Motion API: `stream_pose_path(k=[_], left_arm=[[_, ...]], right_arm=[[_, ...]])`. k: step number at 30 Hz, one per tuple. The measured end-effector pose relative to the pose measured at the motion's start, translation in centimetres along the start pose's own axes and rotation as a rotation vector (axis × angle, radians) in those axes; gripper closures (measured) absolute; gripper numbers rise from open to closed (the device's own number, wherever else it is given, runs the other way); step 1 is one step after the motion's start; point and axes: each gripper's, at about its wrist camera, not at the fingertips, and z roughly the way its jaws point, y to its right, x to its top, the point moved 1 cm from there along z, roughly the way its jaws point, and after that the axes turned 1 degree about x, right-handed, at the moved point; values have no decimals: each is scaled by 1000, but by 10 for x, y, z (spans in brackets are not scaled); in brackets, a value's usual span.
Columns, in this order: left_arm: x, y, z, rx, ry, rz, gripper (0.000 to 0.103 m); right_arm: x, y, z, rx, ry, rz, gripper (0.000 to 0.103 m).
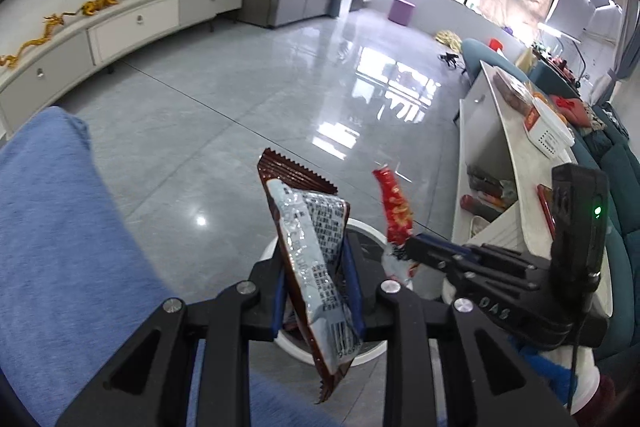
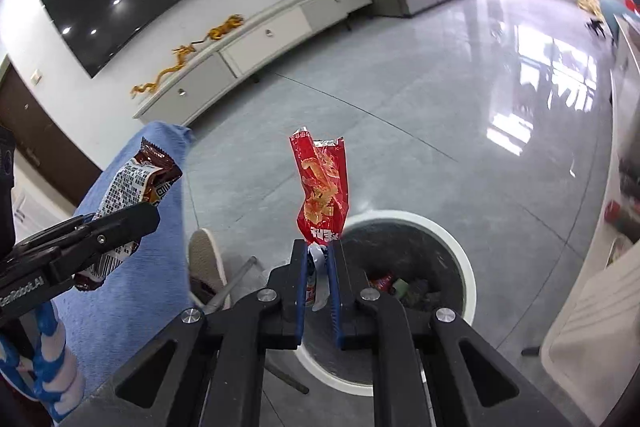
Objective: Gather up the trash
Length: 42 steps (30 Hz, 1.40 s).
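Your left gripper was clamped on the brown wrapper, your right gripper on the red wrapper. Both wrappers stood up past the fingers, and the bin lay open just below, nearer your right fingers.

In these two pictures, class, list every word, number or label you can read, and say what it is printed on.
"DAS": embossed on the black right gripper, seen in the left wrist view.
"GenRobot.AI": white print on the black left gripper, right wrist view, first letters partly cut off.
Brown and silver snack wrapper: dense print and barcode, too small to read.
Red crumpled snack wrapper: large characters, too creased to read.
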Motion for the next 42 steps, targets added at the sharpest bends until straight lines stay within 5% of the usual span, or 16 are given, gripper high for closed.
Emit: stream_pose_path(k=[10, 12, 18, 23, 30, 42], left_arm=[[6, 17, 37, -56, -56, -35, 51], [7, 17, 39, -63, -61, -45, 50], [4, 11, 35, -57, -64, -70, 49], [-3, 7, 22, -14, -39, -82, 49], [-17, -9, -1, 49, 3, -104, 33], [-40, -56, -69, 229, 150, -162, 33]], right_arm=[[-5, 33, 14, -28, -42, 71, 88], [-6, 37, 16, -31, -45, 83, 72], [-6, 40, 16, -37, -38, 102, 70], [-3, 36, 10, -49, -19, 109, 63], [2, 14, -1, -82, 19, 75, 48], [8, -48, -17, -100, 75, -59, 28]])
